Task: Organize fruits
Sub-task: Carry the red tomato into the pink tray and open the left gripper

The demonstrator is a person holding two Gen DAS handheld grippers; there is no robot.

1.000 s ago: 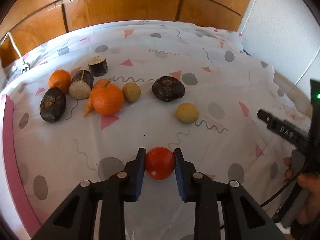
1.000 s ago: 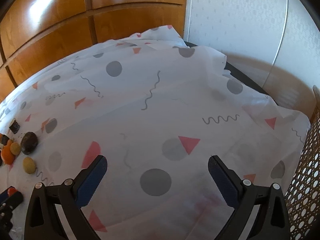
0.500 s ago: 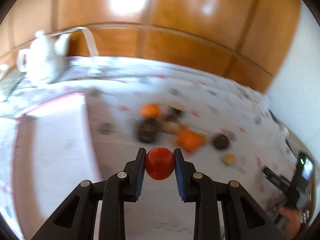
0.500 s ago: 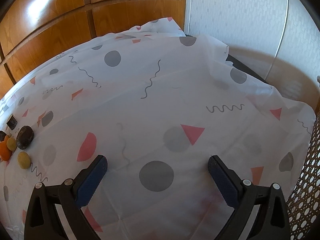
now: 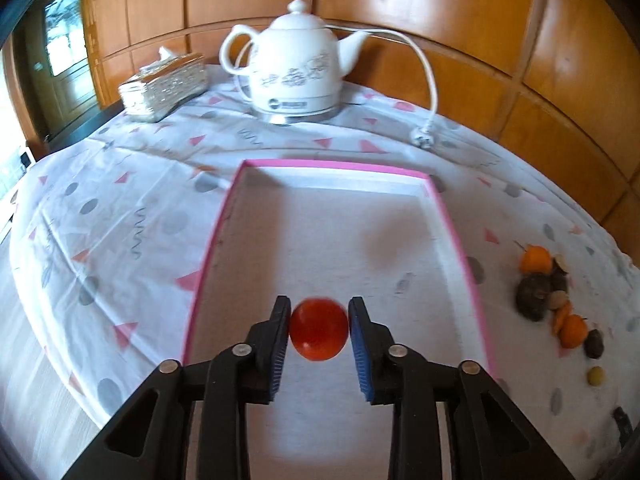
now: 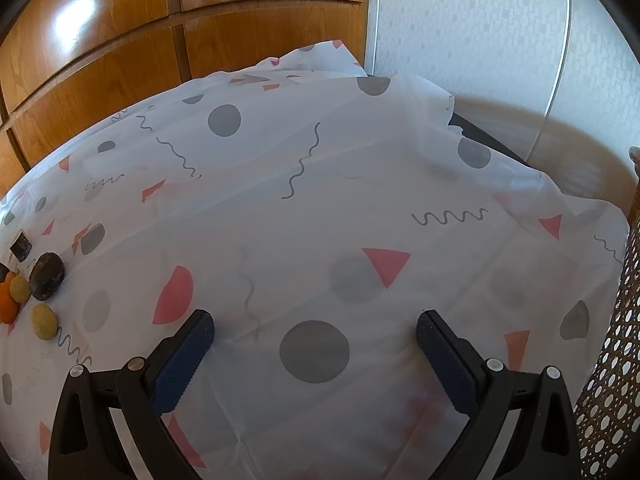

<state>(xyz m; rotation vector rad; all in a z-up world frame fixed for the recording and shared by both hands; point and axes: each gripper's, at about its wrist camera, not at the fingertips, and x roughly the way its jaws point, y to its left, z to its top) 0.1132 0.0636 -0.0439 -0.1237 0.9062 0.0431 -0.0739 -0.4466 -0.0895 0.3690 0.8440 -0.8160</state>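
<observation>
Over pink-rimmed tray [image 5: 456, 236] | left hand-held gripper [image 5: 319, 330] opening, tomato [image 5: 319, 329] between | teapot [image 5: 294, 64] behind

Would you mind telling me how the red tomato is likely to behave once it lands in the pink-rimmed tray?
The tomato looks round and glossy, so it will probably roll on the flat tray floor. The low rim should likely stop it. Its skin seems smooth and thin, so as the left tongs open around it, a gentle drop seems wiser than a hard one.
</observation>
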